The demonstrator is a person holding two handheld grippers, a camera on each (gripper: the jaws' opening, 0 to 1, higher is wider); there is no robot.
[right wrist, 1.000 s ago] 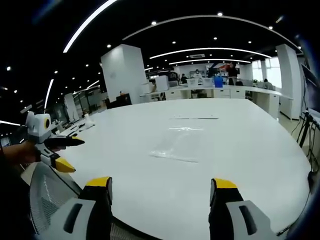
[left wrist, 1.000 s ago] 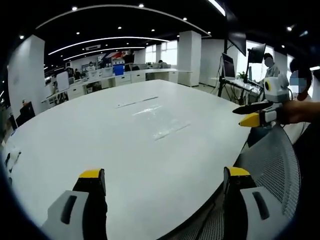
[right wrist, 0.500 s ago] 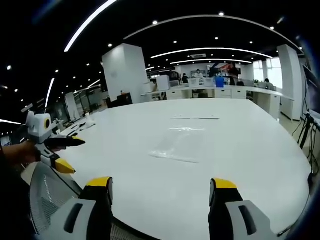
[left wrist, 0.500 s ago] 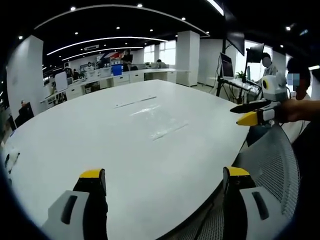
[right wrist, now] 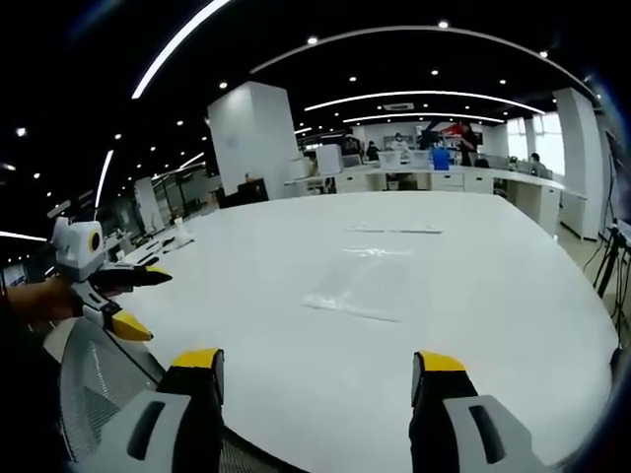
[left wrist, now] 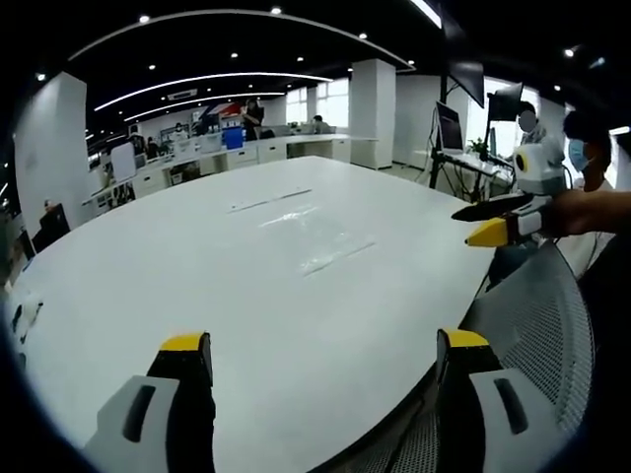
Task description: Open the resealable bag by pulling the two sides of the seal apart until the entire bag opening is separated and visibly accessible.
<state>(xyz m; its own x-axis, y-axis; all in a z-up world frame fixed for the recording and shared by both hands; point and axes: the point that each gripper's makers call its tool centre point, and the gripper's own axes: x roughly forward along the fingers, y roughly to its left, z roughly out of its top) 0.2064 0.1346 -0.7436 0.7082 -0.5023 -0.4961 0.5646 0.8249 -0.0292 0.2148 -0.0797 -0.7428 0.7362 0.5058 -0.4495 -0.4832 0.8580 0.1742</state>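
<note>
A broad white table with a smooth, matte top and a rounded edge takes up most of the room in front of the person. A grey mesh chair back curves up against its near edge. Out toward the middle of the table lies the bag, flat, clear and glossy, well apart from both grippers; no print on it can be read. The left gripper hangs over the near edge with its yellow-tipped jaws wide apart. The right gripper stands equally spread, holding nothing.
</note>
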